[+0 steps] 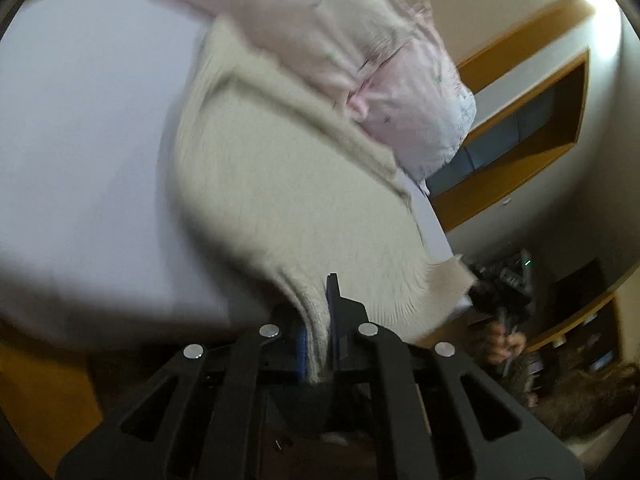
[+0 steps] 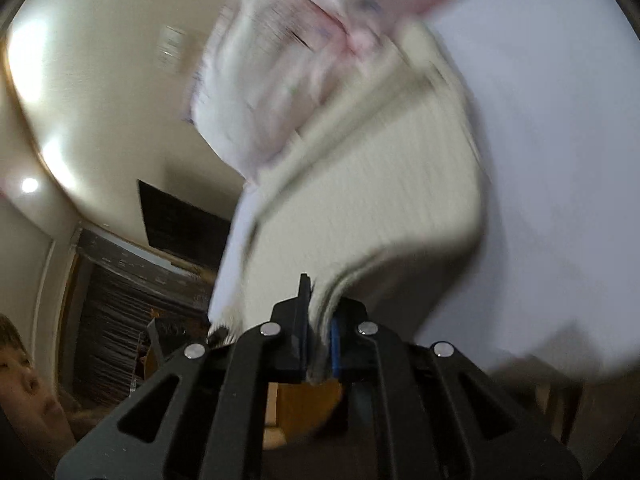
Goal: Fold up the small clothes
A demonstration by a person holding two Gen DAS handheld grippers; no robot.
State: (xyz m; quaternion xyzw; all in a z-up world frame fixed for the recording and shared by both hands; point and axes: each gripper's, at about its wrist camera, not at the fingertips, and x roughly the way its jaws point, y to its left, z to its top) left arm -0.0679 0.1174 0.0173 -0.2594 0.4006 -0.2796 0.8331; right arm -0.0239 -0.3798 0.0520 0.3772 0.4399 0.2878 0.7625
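Here each claw, left and right, is clamped on the cream knit garment's near edge above the white table.

No text, label, brand, number or sign can be read in either view. The small dark and green marks on the pale pink printed cotton garment in the upper middle of the left wrist frame are too blurred to make out as letters, and the same garment in the upper middle of the right wrist frame is smeared by motion. The shelves at the lower right of the left wrist frame hold things too small and blurred to read.
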